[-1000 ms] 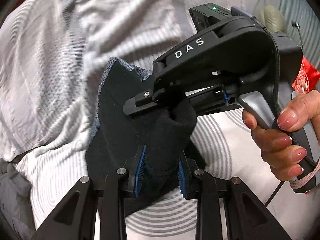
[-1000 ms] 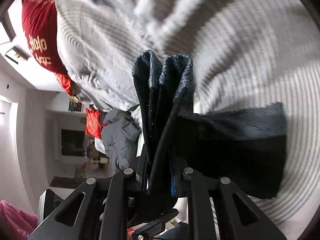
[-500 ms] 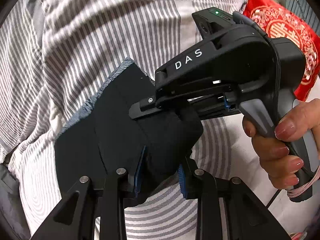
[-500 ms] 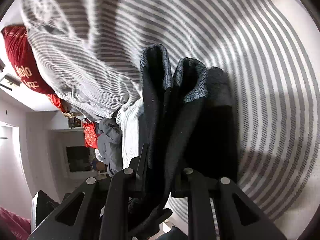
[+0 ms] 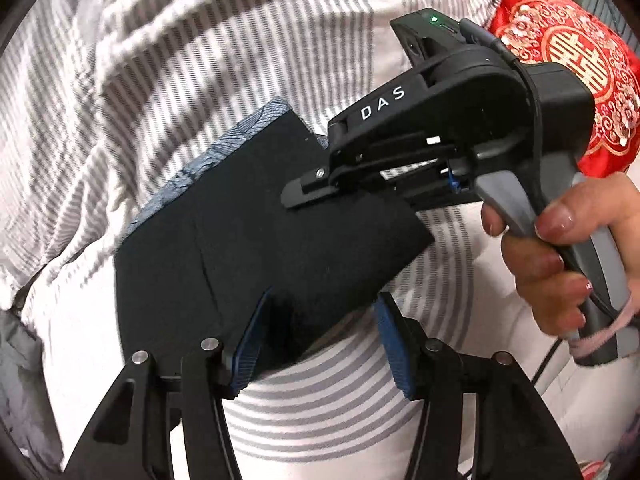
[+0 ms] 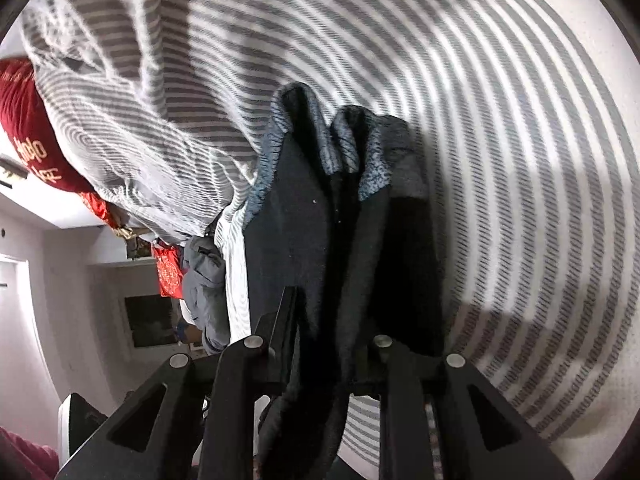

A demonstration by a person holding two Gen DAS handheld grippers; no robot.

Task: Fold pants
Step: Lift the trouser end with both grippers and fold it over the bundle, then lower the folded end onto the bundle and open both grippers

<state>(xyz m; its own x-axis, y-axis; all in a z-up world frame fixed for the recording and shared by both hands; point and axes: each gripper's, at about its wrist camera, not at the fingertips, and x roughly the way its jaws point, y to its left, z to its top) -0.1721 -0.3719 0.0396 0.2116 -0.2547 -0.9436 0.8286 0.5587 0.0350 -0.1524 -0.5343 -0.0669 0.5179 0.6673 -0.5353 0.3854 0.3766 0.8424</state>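
Two grippers meet at one folded bundle: the pants [image 5: 260,248], a dark, near-black garment with a blue-grey heathered band showing along its far edge. From the left wrist view they lie as a flat, squared packet on the grey-and-white striped bedding [image 5: 160,80], with a straight seam line crossing the top layer. The left gripper [image 5: 320,340] has its blue-padded fingers [image 5: 390,344] spread apart, with the near edge of the packet lying between them; the right pad stands clear of the cloth. The right gripper [image 5: 316,196], marked DAS and held by a hand [image 5: 560,256] with painted nails, comes in from the right, its tips at the packet's far corner. In its own view the fingers are spread, with the layered folds [image 6: 340,240] standing up between them; whether they pinch the cloth cannot be told. A red embroidered cushion [image 5: 568,64] lies behind.
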